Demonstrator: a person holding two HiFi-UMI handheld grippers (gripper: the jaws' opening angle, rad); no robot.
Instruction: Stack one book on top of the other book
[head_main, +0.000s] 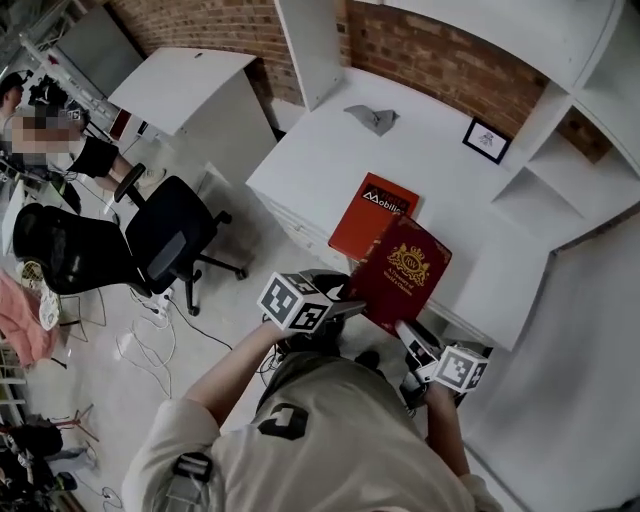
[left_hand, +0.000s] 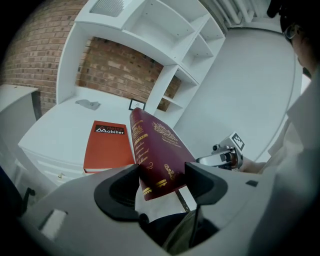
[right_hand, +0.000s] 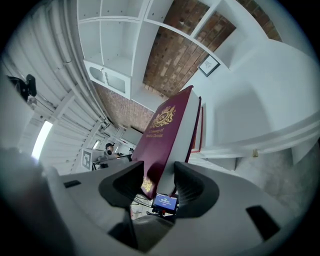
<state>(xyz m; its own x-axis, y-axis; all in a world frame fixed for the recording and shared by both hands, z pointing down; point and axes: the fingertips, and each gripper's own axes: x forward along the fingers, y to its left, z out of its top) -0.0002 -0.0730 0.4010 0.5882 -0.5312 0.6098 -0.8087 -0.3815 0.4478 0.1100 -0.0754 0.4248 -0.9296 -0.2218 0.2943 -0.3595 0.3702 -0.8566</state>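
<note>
Head view: left gripper and right gripper fingers pinch the maroon book aloft, not yet on the orange book at eleven o'clock.

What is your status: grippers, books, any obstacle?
Left gripper and right gripper both shut on maroon book. Book tilted, over near edge of desk, not yet on orange book. Nothing in the way.

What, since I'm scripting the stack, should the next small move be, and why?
Probably carry the maroon book forward and level it over the red book: left gripper and right gripper both clamp its near end, and it is tilted.
</note>
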